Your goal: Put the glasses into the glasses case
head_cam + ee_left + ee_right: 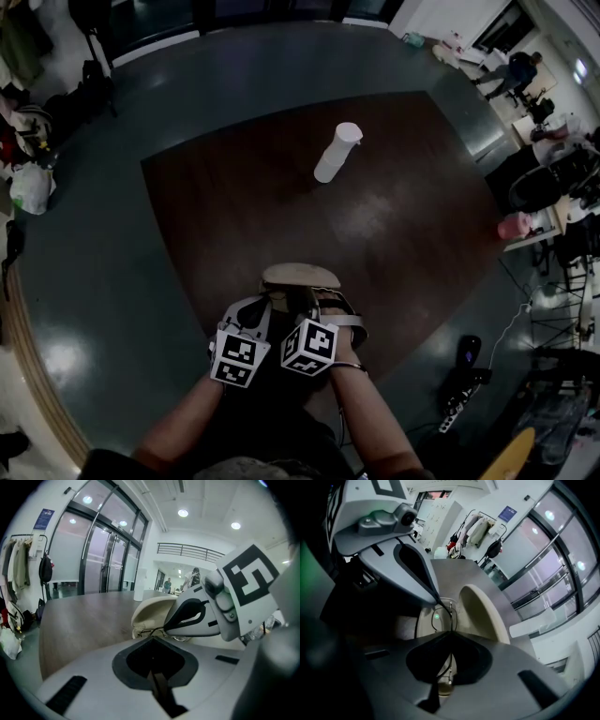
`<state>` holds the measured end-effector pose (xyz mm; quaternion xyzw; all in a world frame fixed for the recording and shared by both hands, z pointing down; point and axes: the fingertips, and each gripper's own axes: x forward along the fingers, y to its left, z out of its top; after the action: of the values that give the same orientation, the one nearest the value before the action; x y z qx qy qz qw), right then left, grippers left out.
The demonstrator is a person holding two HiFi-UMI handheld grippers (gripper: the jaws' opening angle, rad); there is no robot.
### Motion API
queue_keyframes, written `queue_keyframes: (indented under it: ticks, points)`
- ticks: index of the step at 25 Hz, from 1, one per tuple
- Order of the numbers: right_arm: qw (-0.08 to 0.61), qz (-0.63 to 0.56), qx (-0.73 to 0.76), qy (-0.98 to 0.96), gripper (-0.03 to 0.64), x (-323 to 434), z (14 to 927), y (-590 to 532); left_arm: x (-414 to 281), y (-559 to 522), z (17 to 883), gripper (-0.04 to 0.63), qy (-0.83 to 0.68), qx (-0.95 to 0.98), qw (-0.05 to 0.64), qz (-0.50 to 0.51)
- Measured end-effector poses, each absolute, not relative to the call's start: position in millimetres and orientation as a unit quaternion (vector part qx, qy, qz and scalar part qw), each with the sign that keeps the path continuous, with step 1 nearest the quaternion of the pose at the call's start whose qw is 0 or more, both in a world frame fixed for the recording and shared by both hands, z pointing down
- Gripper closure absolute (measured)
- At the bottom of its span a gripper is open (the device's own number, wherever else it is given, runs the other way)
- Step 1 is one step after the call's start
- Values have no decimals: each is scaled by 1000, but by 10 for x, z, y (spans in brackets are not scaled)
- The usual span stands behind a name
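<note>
Nearest, at the bottom of the head view, the person's two forearms (366, 422) reach forward side by side, each hand carrying a gripper with a marker cube. The left gripper (152, 638) has its jaws pressed together. Their tips meet right at the thin wire frame of the glasses (149, 631), and I cannot tell whether the wire is actually nipped between them. The right gripper (450, 632), just beside it and angled steeply down, is pinching the glasses (436, 620): a slim temple runs through the gap behind its closed tips, and the lenses sit just beyond them.

The glasses are at the mouth of the open glasses case (480, 613), over its lower shell, with the beige lid standing up behind them. Whether they rest on the lining cannot be made out. From the head view the case (300, 276) lies at the near edge of the dark wooden table (234, 206), directly ahead of both grippers' tips.

Farther across the tabletop, well apart from the case, a white cylinder (337, 152) stands upright.

Beyond the table is a dark, glossy floor (94, 234). The left gripper view shows tall glass doors (103, 559) and a rack of hanging coats (18, 564) at the far side, with people (192, 578) standing in the distance.
</note>
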<state>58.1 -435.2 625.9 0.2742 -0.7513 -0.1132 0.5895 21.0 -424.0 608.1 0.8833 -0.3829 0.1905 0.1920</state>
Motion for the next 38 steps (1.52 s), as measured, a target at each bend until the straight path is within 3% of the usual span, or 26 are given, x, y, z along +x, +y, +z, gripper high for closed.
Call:
queue_keyframes:
  ticks: [14,23,38]
  points:
    - [563,-57,290,-771,627,593,6316,-4340,207,-4238,6099,589,-381,884,193,191]
    - [549,-36,293,-782,529,615,6222,-4305,229,-4225,6089,589,-382,883,193,192]
    - [479,-10,337,-810,515,596,5897,-3896,82,-4256,6123,589,-388,882,183,195]
